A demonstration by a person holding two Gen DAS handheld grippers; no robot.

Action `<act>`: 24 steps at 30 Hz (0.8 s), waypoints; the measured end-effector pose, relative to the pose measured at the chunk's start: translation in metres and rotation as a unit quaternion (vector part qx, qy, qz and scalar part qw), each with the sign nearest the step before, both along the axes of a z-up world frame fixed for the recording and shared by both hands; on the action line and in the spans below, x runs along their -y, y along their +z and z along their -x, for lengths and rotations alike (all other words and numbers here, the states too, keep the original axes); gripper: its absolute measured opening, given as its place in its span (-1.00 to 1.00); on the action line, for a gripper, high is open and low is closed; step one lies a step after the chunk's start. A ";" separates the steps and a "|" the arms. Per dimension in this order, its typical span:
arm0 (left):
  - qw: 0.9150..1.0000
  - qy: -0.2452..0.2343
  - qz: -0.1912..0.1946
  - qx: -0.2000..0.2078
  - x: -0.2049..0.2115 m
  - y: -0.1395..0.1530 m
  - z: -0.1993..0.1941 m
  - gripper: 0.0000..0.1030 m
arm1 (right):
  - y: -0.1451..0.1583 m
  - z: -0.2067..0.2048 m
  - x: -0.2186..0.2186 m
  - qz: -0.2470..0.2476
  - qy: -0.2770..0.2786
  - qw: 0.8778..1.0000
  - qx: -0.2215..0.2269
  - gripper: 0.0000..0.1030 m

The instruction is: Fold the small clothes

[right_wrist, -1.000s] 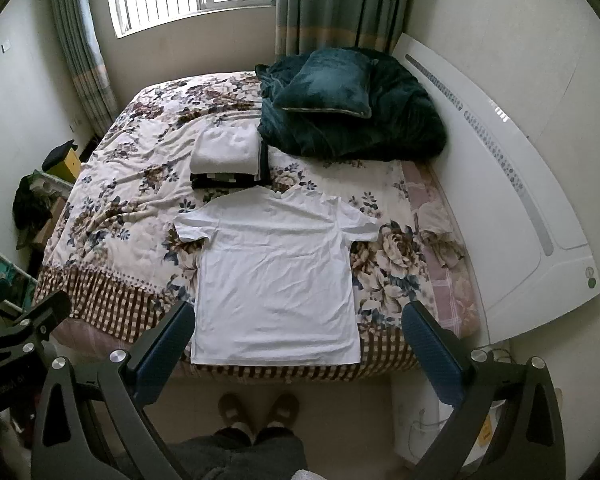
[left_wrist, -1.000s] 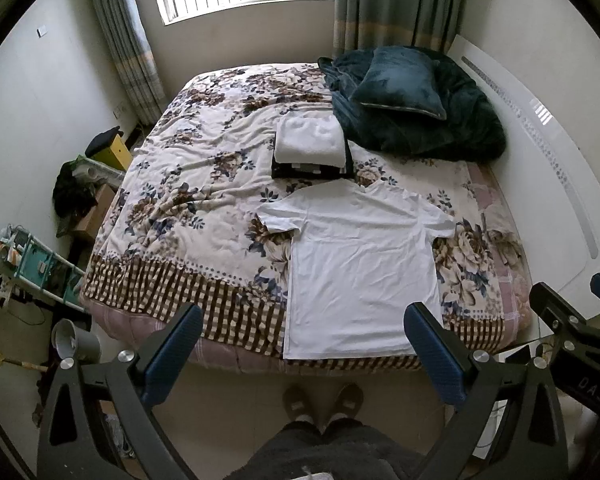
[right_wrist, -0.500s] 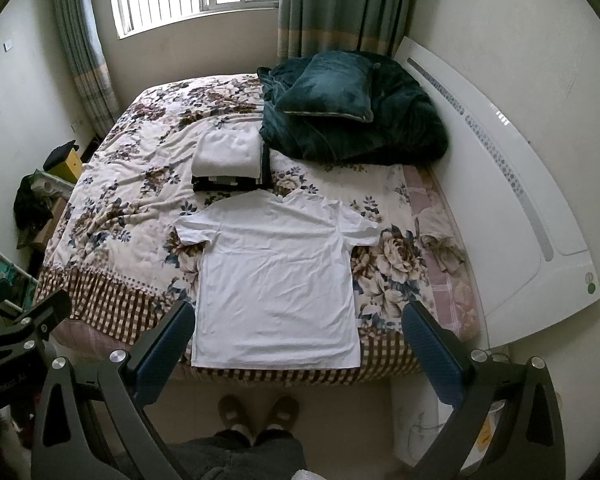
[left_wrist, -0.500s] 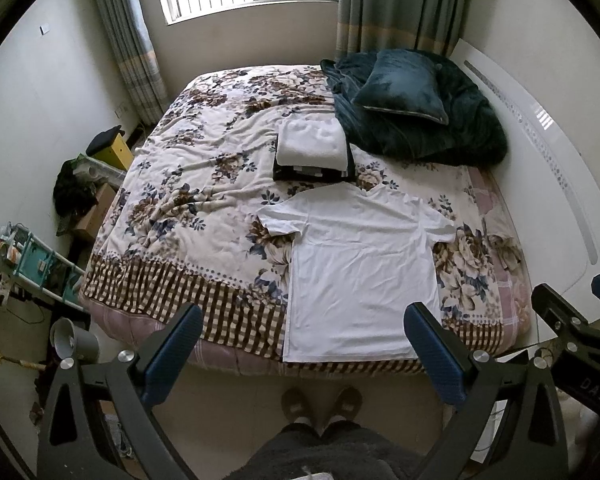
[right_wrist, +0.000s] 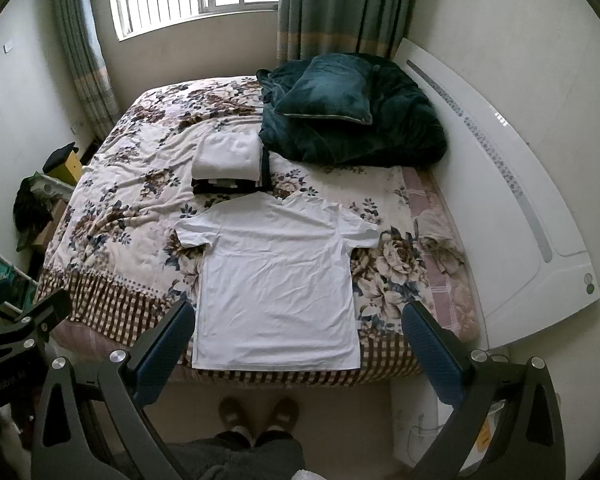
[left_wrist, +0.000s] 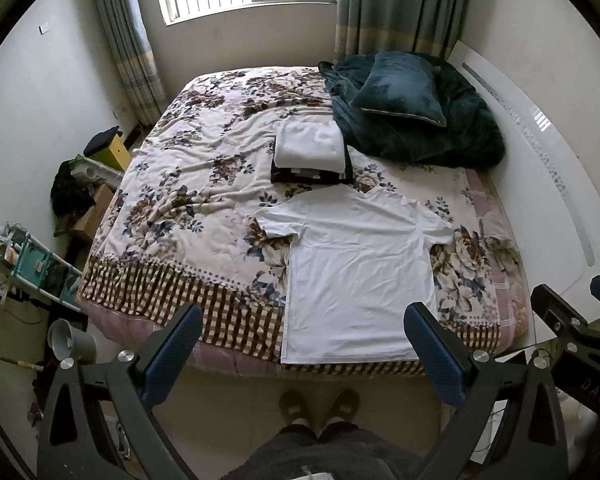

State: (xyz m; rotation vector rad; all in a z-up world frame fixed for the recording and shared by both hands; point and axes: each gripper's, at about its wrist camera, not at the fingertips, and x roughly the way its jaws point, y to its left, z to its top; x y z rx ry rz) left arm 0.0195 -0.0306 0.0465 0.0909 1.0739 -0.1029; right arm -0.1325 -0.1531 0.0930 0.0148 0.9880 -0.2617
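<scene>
A white T-shirt point(left_wrist: 360, 276) lies spread flat, collar away from me, at the near edge of a floral bedspread point(left_wrist: 188, 200); it also shows in the right wrist view point(right_wrist: 276, 280). Behind it sits a stack of folded clothes point(left_wrist: 310, 156) with a white piece on top, also in the right wrist view point(right_wrist: 228, 164). My left gripper point(left_wrist: 304, 350) is open and empty, held high above the floor short of the bed. My right gripper point(right_wrist: 298, 346) is open and empty at a like height. The right gripper's frame shows at the left view's right edge point(left_wrist: 572, 332).
A dark green blanket and pillow point(left_wrist: 408, 108) lie at the bed's far right by a white headboard point(left_wrist: 540, 168). Boxes, a yellow stool point(left_wrist: 108, 148), a shelf rack point(left_wrist: 32, 264) and a grey bin point(left_wrist: 70, 344) crowd the floor left of the bed. My feet point(left_wrist: 320, 404) stand below.
Both views have shifted slightly, so the bed and shirt sit a little lower in frame. The shirt and stack have not moved. Both grippers stay open.
</scene>
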 end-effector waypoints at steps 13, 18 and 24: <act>0.999 0.010 -0.024 0.041 0.019 -0.022 -0.047 1.00 | -0.018 -0.036 0.019 -0.021 -0.041 0.999 -0.002 1.00; 0.998 0.011 -0.042 0.044 0.035 -0.084 -0.111 1.00 | -0.072 -0.081 0.056 -0.029 -0.108 0.994 0.002 1.00; 0.999 0.010 -0.049 -0.003 0.080 -0.177 -0.193 1.00 | -0.161 -0.149 0.124 -0.034 -0.172 0.984 -0.003 1.00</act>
